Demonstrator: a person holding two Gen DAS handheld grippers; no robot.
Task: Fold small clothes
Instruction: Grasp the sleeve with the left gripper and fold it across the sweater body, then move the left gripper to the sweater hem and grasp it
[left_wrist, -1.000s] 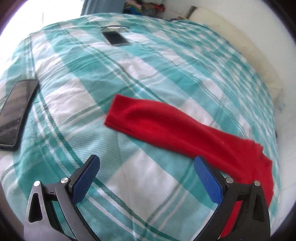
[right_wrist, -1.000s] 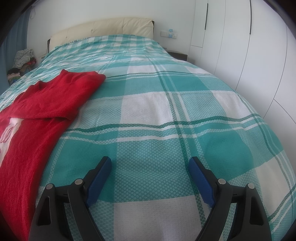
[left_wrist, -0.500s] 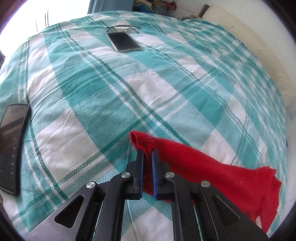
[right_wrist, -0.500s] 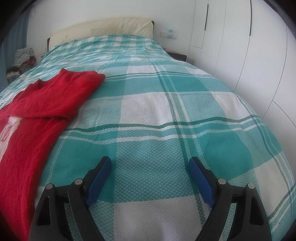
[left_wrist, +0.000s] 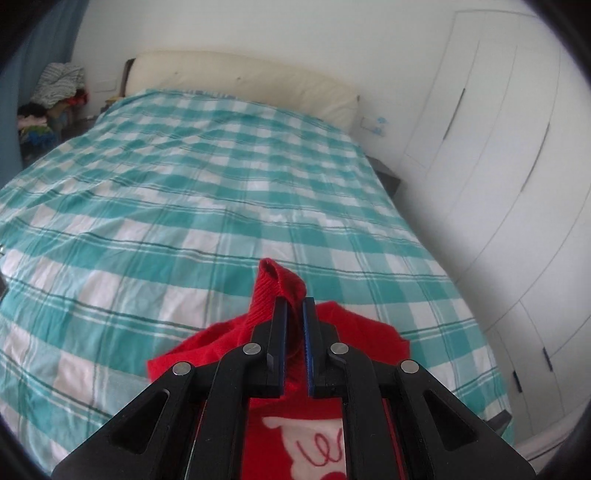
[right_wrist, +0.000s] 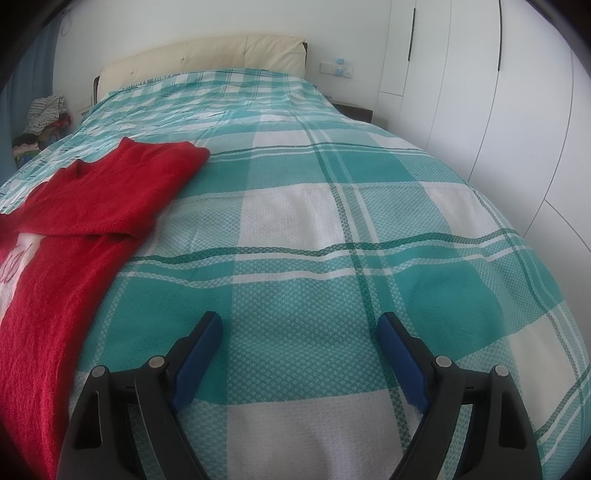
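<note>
A small red sweater (right_wrist: 85, 206) with a white printed patch lies on the teal-and-white checked bed cover (right_wrist: 332, 229). In the right wrist view one sleeve is folded across its body. My left gripper (left_wrist: 294, 306) is shut on the cuff of the other red sleeve (left_wrist: 275, 286) and holds it up over the sweater's body (left_wrist: 303, 435). My right gripper (right_wrist: 299, 326) is open and empty, low over bare bed cover to the right of the sweater.
A cream headboard (right_wrist: 207, 55) stands at the far end of the bed. White wardrobe doors (right_wrist: 480, 92) line the right side. A pile of clothes (left_wrist: 55, 96) sits at the far left corner.
My left gripper closed on the sleeve cuff, lifted it and swung it over the sweater's body; its view turned toward the headboard. The right gripper stayed still.
</note>
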